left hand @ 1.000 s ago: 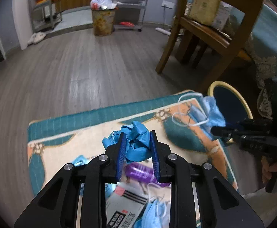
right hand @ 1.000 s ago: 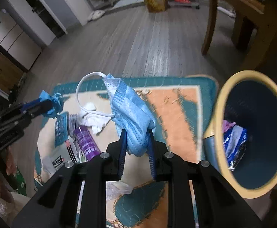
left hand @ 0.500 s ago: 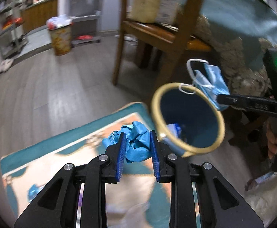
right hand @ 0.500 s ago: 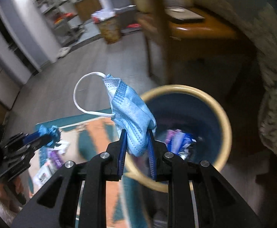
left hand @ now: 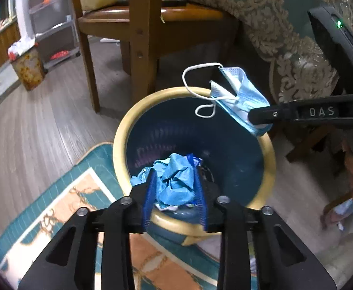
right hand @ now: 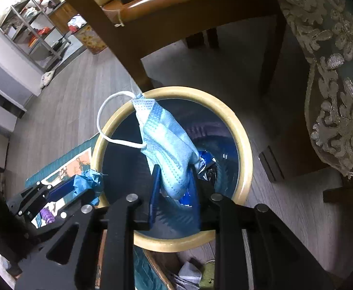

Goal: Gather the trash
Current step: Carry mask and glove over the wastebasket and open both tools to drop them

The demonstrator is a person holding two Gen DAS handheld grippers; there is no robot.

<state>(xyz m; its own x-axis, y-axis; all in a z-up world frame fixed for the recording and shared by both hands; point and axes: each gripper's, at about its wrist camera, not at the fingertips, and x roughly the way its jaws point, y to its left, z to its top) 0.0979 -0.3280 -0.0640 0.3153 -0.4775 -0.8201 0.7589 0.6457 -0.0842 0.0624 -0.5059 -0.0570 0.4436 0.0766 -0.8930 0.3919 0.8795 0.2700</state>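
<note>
Both tongs hang over the mouth of the trash bin [left hand: 119, 145], and both are opening. Left tongs [left hand: 175, 189] have a crumpled blue glove [left hand: 175, 181] between their blue pads, just inside the near rim; I cannot tell whether the pads press on it. Right tongs [right hand: 174, 187] have a blue face mask [right hand: 166, 145] between their fingers; again the grip cannot be judged. The mask's long axis runs up and away from the tongs toward the far left rim, its white ear loop [right hand: 108, 120] reaching past that rim.

The bin is round, cream-rimmed and dark blue inside, with shiny blue wrappers [right hand: 206, 160] at the bottom. Its near side stands by the corner of a patterned rug [left hand: 55, 200]. A wooden chair [left hand: 140, 43] stands close behind, a draped lace cloth [right hand: 333, 72] to the right; bare wooden floor [left hand: 36, 111] opens to the left.
</note>
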